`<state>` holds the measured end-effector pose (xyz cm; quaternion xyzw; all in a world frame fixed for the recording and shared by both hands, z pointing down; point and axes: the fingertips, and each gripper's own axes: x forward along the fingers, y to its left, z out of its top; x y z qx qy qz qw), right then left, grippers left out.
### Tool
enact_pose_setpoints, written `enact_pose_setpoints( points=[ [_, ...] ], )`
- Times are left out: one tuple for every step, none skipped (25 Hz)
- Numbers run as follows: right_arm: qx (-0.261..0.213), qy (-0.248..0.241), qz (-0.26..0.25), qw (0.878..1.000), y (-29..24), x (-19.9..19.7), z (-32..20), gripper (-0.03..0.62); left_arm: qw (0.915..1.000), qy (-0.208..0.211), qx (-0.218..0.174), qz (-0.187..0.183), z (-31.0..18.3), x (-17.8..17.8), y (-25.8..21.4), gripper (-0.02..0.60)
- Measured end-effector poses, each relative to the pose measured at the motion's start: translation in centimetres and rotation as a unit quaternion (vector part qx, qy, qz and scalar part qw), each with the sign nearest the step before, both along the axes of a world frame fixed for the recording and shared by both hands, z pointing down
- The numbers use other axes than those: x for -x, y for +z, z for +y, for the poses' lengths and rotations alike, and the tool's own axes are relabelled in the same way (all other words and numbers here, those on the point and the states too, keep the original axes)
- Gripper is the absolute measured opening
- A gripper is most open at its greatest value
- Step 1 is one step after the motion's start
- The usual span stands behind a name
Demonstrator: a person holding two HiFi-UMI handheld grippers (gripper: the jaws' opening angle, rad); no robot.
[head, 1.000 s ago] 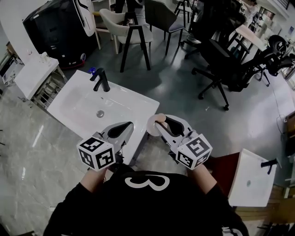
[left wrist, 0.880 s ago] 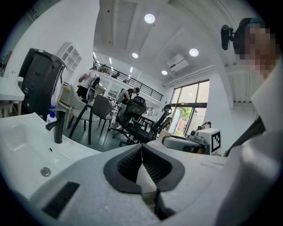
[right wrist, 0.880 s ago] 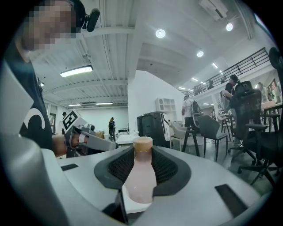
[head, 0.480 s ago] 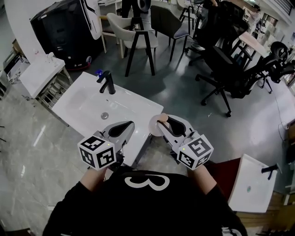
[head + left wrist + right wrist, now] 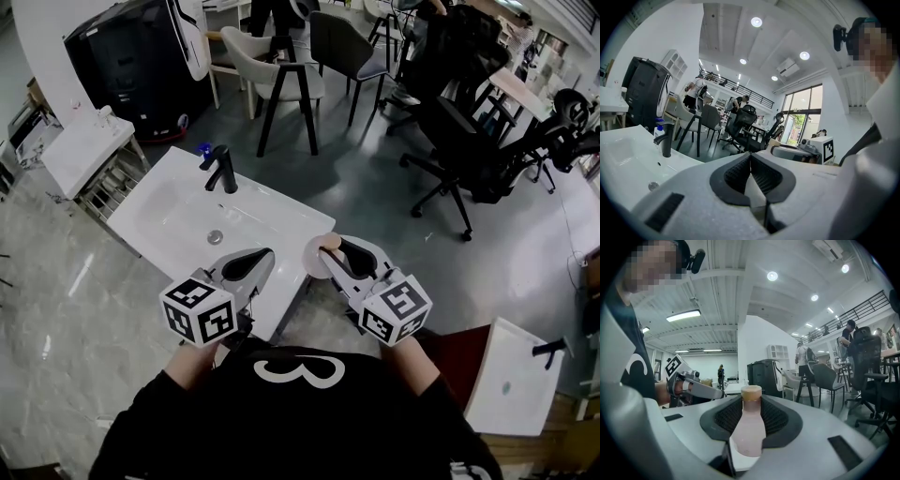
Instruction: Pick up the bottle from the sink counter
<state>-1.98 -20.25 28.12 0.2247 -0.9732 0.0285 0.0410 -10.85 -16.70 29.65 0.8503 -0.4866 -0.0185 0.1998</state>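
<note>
The pale pink plastic bottle with a tan cap (image 5: 749, 427) stands upright, clamped between the right gripper's (image 5: 339, 253) jaws at frame centre, beside the white sink counter's (image 5: 159, 211) right edge. The left gripper (image 5: 751, 159), jaws together and empty, is over the counter's lower edge.

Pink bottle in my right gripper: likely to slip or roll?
The bottle looks smooth and tapers toward its cap, so it might slide within the right gripper. Being round, it would probably roll if laid sideways.

A beige chair (image 5: 265, 58) and a grey chair (image 5: 339, 42) stand between a large black unit (image 5: 131, 66) and black office chairs (image 5: 464, 131).
</note>
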Motion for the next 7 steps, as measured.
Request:
enact_pose_setpoints(
  points=[
    [0.000, 0.000, 0.000, 1.000, 0.06, 0.06, -0.05, 0.120, 1.0000, 0.000, 0.000, 0.001, -0.04, 0.02, 0.05, 0.015],
    [0.001, -0.002, 0.001, 1.000, 0.07, 0.16, -0.06, 0.121, 1.0000, -0.001, 0.001, 0.002, -0.06, 0.07, 0.10, 0.015],
    [0.000, -0.004, 0.001, 1.000, 0.03, 0.30, -0.06, 0.121, 1.0000, -0.001, 0.002, 0.002, -0.09, 0.15, 0.12, 0.015],
    [0.000, -0.006, 0.000, 1.000, -0.04, 0.44, -0.08, 0.121, 1.0000, -0.002, 0.002, 0.003, -0.14, 0.23, 0.12, 0.015],
    [0.000, -0.007, 0.000, 1.000, -0.11, 0.56, -0.13, 0.120, 1.0000, -0.002, 0.002, 0.003, -0.20, 0.32, 0.09, 0.015],
    [0.000, -0.007, -0.001, 1.000, -0.16, 0.66, -0.21, 0.120, 1.0000, -0.003, 0.002, 0.003, -0.27, 0.40, 0.05, 0.015],
    [0.001, -0.006, -0.002, 1.000, -0.20, 0.75, -0.28, 0.120, 1.0000, -0.003, 0.002, 0.004, -0.34, 0.48, 0.01, 0.015]
  ],
)
